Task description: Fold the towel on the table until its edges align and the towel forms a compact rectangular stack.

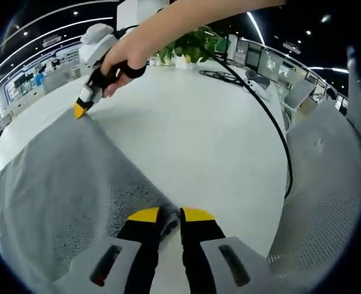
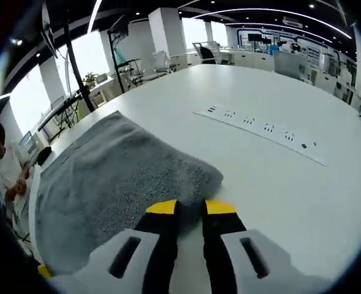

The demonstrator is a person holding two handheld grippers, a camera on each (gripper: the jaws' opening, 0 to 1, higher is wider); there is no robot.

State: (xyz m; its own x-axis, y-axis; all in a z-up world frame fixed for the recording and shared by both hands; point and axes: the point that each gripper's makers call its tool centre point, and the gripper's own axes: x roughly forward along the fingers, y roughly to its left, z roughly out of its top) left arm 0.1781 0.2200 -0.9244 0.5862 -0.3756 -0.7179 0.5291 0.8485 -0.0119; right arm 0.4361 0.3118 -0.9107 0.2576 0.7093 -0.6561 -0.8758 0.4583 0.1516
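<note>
Both grippers (image 1: 171, 215) (image 2: 191, 207) low over the table (image 1: 193, 135), jaws seemingly pinching towel (image 1: 64, 177) corners.

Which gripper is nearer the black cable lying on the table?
Left. The left gripper pinches the grey towel with the black cable curving past on its right; the right gripper, across the towel, sits farther from it.

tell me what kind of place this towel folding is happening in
Probably a large open-plan office or lab. The grey towel lies on a big white table with a built-in socket strip, with rows of desks and monitors and ceiling strip lights behind.
</note>
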